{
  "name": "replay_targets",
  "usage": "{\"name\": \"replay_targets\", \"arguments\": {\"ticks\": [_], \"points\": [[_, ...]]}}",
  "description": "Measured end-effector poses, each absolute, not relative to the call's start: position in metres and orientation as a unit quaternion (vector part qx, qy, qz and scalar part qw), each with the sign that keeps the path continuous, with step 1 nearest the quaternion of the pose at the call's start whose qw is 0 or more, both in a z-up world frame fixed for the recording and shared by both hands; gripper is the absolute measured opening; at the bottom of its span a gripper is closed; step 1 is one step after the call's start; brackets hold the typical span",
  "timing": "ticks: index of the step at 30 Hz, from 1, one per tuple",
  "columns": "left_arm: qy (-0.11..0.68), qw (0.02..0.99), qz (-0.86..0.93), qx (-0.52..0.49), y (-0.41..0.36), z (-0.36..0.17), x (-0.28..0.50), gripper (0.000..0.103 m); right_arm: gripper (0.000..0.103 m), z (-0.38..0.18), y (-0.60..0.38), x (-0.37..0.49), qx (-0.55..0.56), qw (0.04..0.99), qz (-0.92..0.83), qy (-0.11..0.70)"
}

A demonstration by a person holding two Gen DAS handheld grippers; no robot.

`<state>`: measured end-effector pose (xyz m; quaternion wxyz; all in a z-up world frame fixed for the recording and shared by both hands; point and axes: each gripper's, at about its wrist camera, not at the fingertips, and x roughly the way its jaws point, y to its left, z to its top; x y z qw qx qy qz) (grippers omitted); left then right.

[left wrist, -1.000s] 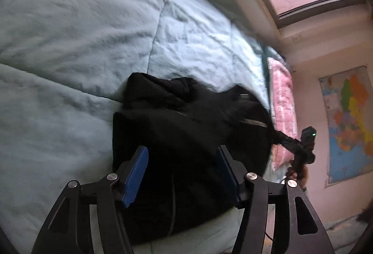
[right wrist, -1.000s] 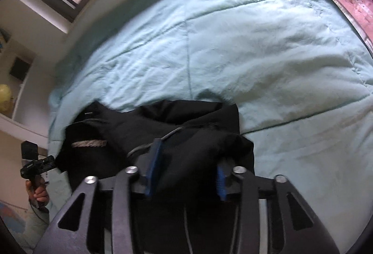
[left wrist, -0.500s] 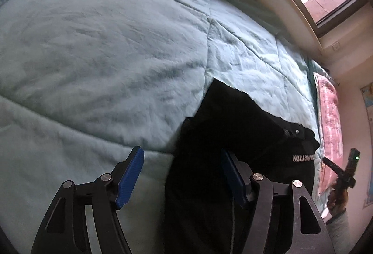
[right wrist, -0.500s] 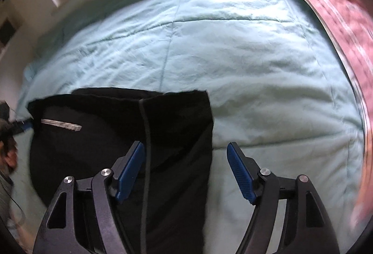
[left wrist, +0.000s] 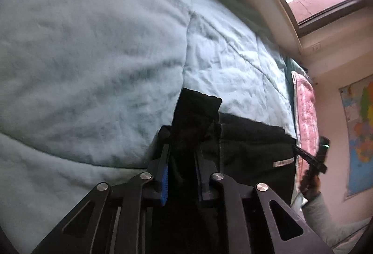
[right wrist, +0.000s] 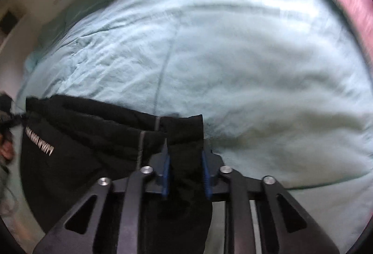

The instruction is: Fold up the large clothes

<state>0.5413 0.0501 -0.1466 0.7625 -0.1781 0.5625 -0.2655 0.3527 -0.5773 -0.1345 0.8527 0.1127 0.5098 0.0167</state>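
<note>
On quilt [left wrist: 93, 67] — hand-held grippers down-tilted

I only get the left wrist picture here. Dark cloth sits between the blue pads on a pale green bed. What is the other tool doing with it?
Observer: The right gripper is closing on the same black garment at its corner, cloth bunched between the pads.
Operator: Is there writing on the cloth? I only see a pale strip.
Observer: Yes, a line of pale lettering runs along the garment near its left edge; it is too blurred to read.
Operator: Anything past that edge?
Observer: A hand shows at the far left, beside the garment's edge.
Operator: What lies beyond the cloth?
Observer: Only the pale green quilt, with a stitched seam running up its middle.
</note>
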Motion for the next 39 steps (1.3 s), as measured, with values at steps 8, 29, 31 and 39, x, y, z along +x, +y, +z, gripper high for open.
{"name": "replay_targets", "arguments": {"ticks": [8, 29, 31, 39], "points": [[0.473, 0.824, -0.265, -0.165, 0.044, -0.067, 0.534, 0.009, 0.016, -0.057, -0.558, 0.341, 0.041, 0.893, -0.052, 0.445], [0.602, 0.748, -0.190, -0.204, 0.053, -0.176, 0.621, 0.050, 0.032, -0.149, -0.595, 0.414, 0.163, 0.836, -0.065, 0.519], [0.602, 0.738, -0.195, -0.237, 0.071, -0.163, 0.613, 0.049, 0.032, -0.120, -0.599, 0.397, 0.185, 0.853, -0.049, 0.486], [0.534, 0.799, -0.227, -0.158, 0.055, -0.063, 0.520, 0.057, 0.080, -0.023, -0.526, 0.316, 0.182, 0.891, 0.011, 0.416]]}}
